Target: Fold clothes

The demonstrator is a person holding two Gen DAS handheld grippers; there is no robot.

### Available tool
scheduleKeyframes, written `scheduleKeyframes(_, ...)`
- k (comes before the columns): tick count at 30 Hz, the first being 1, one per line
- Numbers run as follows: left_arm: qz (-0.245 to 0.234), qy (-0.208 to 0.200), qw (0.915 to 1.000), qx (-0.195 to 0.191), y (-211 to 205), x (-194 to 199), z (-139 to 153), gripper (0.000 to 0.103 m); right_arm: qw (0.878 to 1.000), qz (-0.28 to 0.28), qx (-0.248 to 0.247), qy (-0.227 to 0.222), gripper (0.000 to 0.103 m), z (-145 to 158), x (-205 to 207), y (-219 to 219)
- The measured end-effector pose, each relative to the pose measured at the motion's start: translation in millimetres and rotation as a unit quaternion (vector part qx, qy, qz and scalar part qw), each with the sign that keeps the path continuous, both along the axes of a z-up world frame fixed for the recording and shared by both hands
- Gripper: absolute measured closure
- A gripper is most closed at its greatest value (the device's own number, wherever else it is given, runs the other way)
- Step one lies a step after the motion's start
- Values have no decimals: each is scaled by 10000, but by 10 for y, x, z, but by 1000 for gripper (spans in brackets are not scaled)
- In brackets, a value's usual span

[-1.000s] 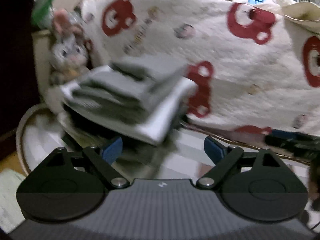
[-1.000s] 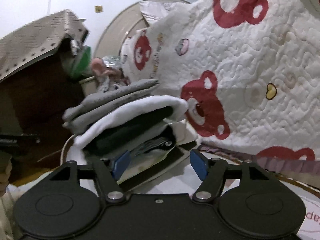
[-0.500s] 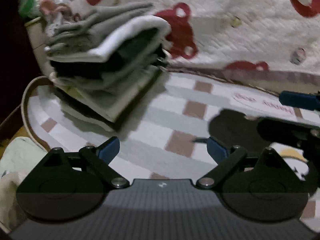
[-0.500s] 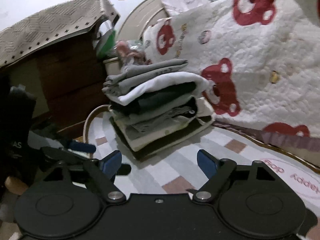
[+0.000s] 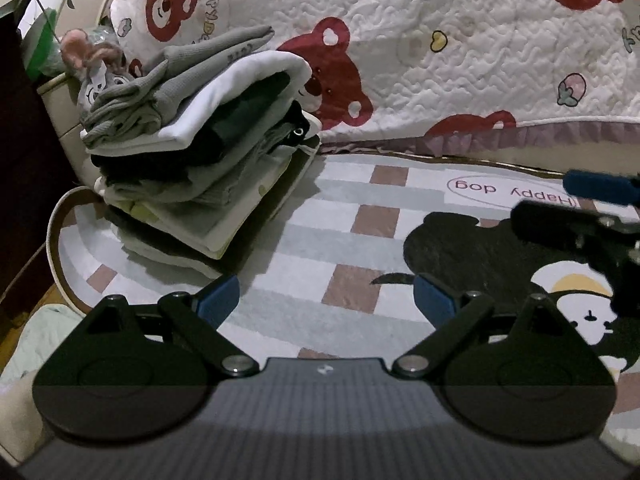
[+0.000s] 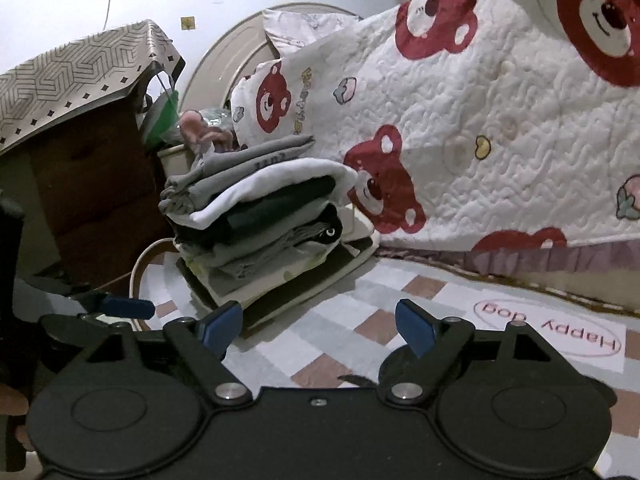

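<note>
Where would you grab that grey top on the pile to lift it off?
By its loose folded edge that juts out past the white layer, coming from the rug side. The grey top lies uppermost on the pile, so probably nothing pins it down.

Right tool [image 5: 592, 188] cut off at edge

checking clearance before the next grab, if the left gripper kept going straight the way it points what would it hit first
Most likely the checked rug: the left gripper points down at bare rug, jaws open and empty. The stack of folded clothes sits off to its left, out of that line, though depth is hard to judge.
</note>
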State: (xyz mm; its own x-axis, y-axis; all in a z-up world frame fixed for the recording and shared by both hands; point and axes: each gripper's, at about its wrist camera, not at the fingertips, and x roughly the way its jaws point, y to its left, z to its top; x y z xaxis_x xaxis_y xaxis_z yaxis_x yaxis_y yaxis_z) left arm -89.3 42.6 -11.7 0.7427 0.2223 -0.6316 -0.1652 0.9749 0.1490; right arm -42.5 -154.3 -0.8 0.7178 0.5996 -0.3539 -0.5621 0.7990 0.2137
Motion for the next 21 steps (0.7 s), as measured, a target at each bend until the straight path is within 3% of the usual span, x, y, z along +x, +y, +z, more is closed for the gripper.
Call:
scheduleKeyframes(11,94,418,9987,-271,88,40,-108,7,9999,135,-64,67,16,-49,-4,130)
scheduleKeyframes(21,-34,325,9993,-193,80,29,-70,3,9993,343,-115,95,16,-65,-60,188)
